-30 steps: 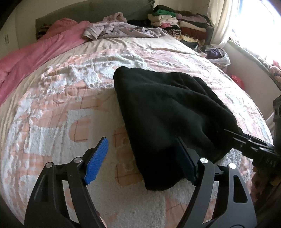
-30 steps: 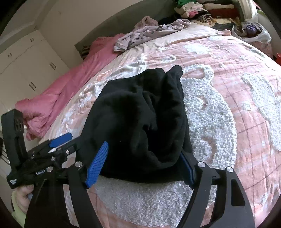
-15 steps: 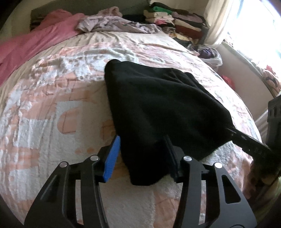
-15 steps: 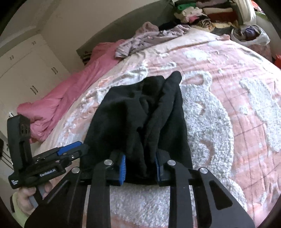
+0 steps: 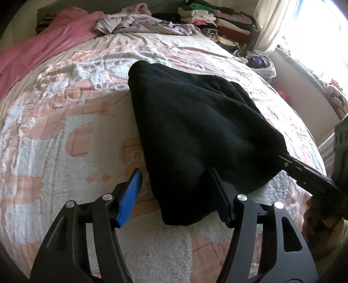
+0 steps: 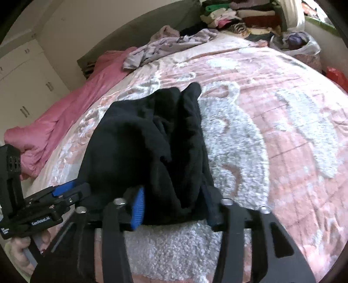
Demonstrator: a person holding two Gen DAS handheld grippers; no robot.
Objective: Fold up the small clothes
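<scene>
A black fleece garment (image 5: 191, 135) lies bunched and partly folded on the bed's pink-and-white tufted bedspread (image 5: 65, 122), near the front edge of the mattress, its far end tapering toward the middle of the bed.

Left gripper (image 5: 176, 196): its fingers stand apart, straddling the near left corner of the garment. The blue-padded finger (image 5: 129, 198) sits just beside the cloth on bare bedspread; the other finger touches the fabric's edge. No clamping is evident from the left wrist view.

Right gripper (image 6: 174, 204): its fingers bracket the near hem of the garment, with a thick fold of black cloth between them. The blue pad (image 6: 138, 206) presses against the fabric on one side; the opposite finger is dark and partly masked by cloth, so contact there appears likely but cannot be confirmed, and I cannot tell whether the grip is closed. In the left wrist view this gripper's tip disappears into the garment's right corner.

Surroundings: a rumpled pink duvet (image 6: 65, 113) lies along the far left side of the bed; a crumpled lilac garment (image 5: 141, 24) rests near the head; a stack of folded clothes in mixed colours (image 5: 217, 19) sits beyond it, beside a white curtain (image 5: 269, 24).
</scene>
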